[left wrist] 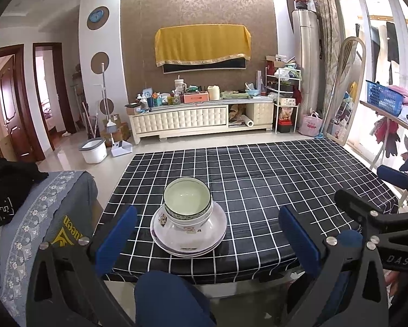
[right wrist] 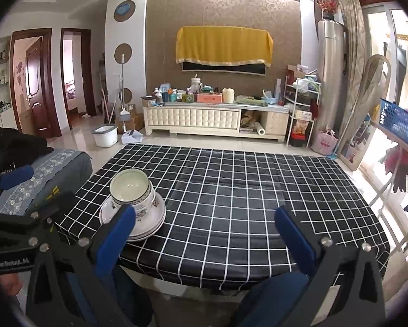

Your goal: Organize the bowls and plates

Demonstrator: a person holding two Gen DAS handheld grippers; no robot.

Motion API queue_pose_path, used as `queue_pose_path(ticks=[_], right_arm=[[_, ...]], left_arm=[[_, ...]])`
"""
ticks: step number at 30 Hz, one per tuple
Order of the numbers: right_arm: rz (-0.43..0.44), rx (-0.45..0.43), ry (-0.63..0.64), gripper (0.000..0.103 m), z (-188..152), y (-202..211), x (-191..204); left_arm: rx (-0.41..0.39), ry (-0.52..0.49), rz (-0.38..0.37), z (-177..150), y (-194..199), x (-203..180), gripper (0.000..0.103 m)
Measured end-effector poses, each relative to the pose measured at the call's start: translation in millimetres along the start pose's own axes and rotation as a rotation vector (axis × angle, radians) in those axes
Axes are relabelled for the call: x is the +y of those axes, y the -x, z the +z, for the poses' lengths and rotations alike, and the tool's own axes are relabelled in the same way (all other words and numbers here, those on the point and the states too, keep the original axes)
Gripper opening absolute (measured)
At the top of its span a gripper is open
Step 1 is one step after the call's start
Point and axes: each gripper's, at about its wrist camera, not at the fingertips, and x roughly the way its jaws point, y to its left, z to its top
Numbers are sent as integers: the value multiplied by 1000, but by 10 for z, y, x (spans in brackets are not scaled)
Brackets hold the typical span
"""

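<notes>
Left wrist view looks across a table (left wrist: 258, 185) covered in a black cloth with a white grid, and on its near left part stands one pile of crockery: stacked bowls (left wrist: 188, 204) nested inside one another, sitting upright on stacked plates (left wrist: 189, 238). The top bowl is pale green inside with a dark rim line; the plates are white with small printed motifs. The left gripper (left wrist: 208, 234) has its blue-padded fingers spread wide, one on either side of the pile and clear of it, grasping nothing. At the right edge of this view the right gripper (left wrist: 367, 193) shows side-on, over the table's right part, well apart from the crockery.

Right wrist view puts the same bowls (right wrist: 131, 189) and plates (right wrist: 149, 218) at the near left of the table (right wrist: 244, 190), partly behind the right gripper's (right wrist: 205, 231) left finger (right wrist: 116, 231). Its fingers are also released and wide apart, empty. A grey embroidered sofa arm (right wrist: 54, 169) sits left of the table, a TV cabinet (right wrist: 204, 120) far behind
</notes>
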Motion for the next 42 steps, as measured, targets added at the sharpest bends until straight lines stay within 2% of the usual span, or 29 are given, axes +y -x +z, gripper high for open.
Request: queue_pose_path(ticks=[32,42], right_arm=[[-26,19,5,103,1,-14,-62],[-32,34,0,103,-10,-27,-94]], left_arm=[[6,-9,-30,1,-16,33,103],[13,9,-15,-2,-33,81,103]])
